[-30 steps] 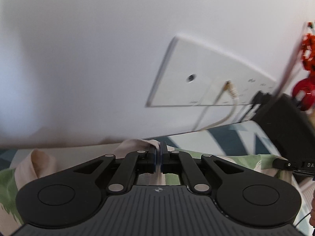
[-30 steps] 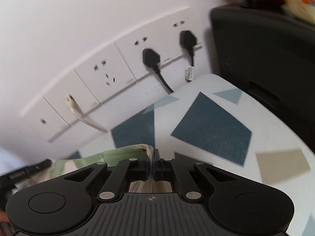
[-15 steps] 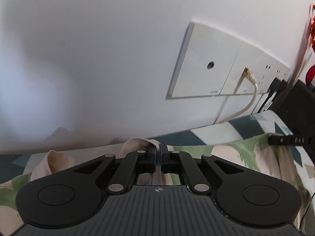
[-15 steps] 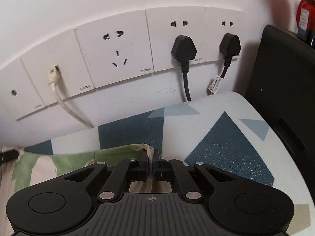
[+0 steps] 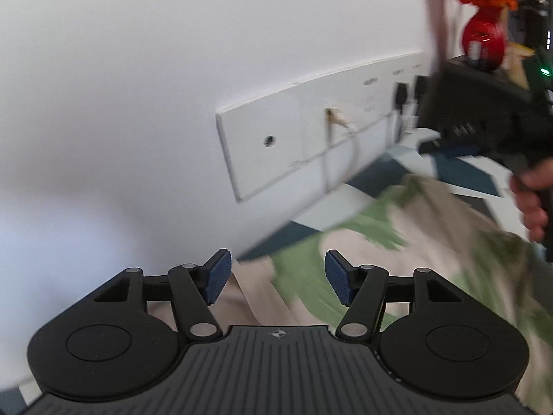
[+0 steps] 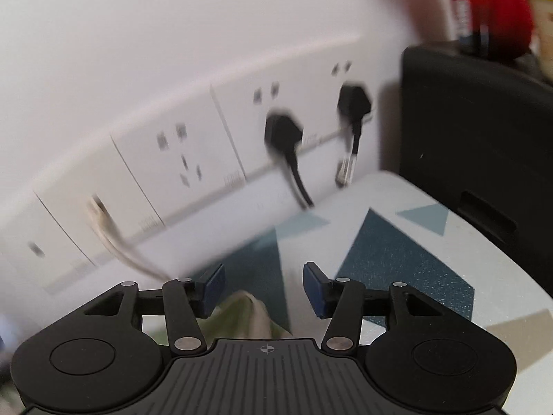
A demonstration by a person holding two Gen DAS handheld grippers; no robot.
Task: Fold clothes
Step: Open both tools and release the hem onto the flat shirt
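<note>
A: so where was the garment [image 5: 408, 242]?

B: lying on the patterned surface [image 6: 397, 252] right by the wall sockets [image 6: 179, 159], green and beige, pretty blurry.

A: and the grippers?

B: left hand-held gripper [image 5: 274, 276] was opening, pads clear of the cloth underneath. right hand-held gripper [image 6: 264, 288] was opening too, a corner of fabric poking up between the jaws but not pinched.

ahead: wall [image 6: 138, 52] with plugs [image 6: 281, 131] | right: black box [image 6: 477, 131] | table [image 6: 397, 252] between open
</note>
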